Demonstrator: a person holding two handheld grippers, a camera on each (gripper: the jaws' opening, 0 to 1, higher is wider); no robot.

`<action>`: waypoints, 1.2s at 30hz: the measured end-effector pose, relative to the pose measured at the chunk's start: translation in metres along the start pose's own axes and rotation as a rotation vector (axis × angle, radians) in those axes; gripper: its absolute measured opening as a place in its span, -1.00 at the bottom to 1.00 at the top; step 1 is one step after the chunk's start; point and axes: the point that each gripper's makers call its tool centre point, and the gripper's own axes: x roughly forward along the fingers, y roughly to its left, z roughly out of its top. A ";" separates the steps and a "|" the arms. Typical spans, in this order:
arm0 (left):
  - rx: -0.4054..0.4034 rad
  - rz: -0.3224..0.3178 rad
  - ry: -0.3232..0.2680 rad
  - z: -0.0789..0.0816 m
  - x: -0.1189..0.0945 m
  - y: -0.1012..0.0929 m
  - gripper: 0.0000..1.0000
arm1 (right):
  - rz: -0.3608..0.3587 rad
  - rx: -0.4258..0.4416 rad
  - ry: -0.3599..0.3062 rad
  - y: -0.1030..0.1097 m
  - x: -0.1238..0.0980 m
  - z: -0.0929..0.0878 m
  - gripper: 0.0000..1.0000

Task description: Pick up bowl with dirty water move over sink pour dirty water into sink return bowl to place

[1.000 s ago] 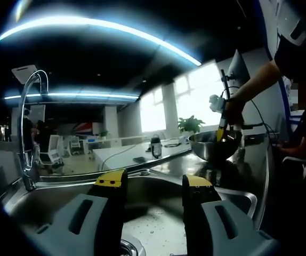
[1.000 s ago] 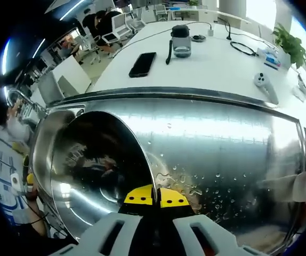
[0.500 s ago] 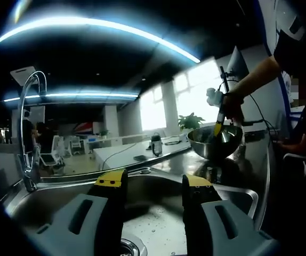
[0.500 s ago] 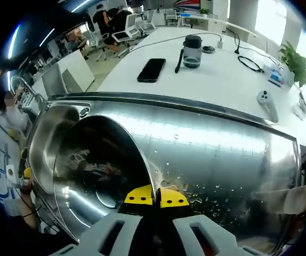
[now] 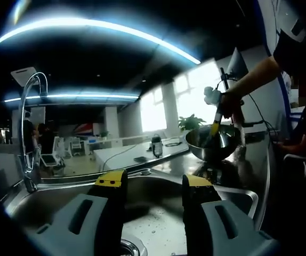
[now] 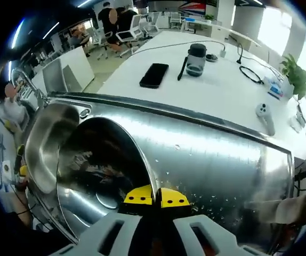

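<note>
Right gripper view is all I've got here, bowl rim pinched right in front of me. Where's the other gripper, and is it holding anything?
Observer: The left gripper hangs over the sink with its jaws apart and nothing between them.
Operator: How does my bowl look from over there?
Observer: From the left gripper view the bowl is up in the air above the steel counter, held at its rim by the right gripper.
Operator: Anything standing by the sink?
Observer: A tall curved faucet rises at the sink's far left edge in that view.
</note>
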 end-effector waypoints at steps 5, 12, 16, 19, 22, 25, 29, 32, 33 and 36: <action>0.003 0.000 0.001 0.000 0.000 0.000 -0.20 | -0.012 -0.060 -0.019 0.010 -0.003 0.013 -1.00; 0.004 0.003 -0.005 0.001 -0.001 0.001 -0.20 | -0.014 -0.116 -0.035 0.020 -0.005 0.027 -1.00; 0.006 -0.003 -0.002 0.000 0.000 0.000 -0.20 | -0.016 -0.136 -0.050 0.024 -0.009 0.035 -1.00; 0.010 -0.004 -0.003 0.000 0.000 0.000 -0.20 | -0.015 -0.149 -0.062 0.028 -0.013 0.041 -1.00; 0.010 0.001 -0.006 0.000 0.000 0.001 -0.20 | -0.014 -0.168 -0.076 0.032 -0.017 0.048 -1.00; 0.010 0.006 -0.009 0.000 -0.001 0.003 -0.20 | -0.013 -0.194 -0.094 0.036 -0.020 0.057 -1.00; 0.011 0.006 -0.011 0.000 -0.001 0.004 -0.20 | -0.011 -0.206 -0.105 0.043 -0.021 0.065 -1.00; 0.010 0.006 -0.015 0.000 -0.001 0.005 -0.20 | -0.007 -0.218 -0.110 0.049 -0.021 0.070 -1.00; 0.010 0.006 -0.015 0.000 -0.001 0.005 -0.20 | -0.004 -0.223 -0.110 0.051 -0.020 0.072 -1.00; 0.009 0.005 -0.017 0.000 -0.001 0.004 -0.20 | 0.002 -0.238 -0.115 0.058 -0.020 0.078 -1.00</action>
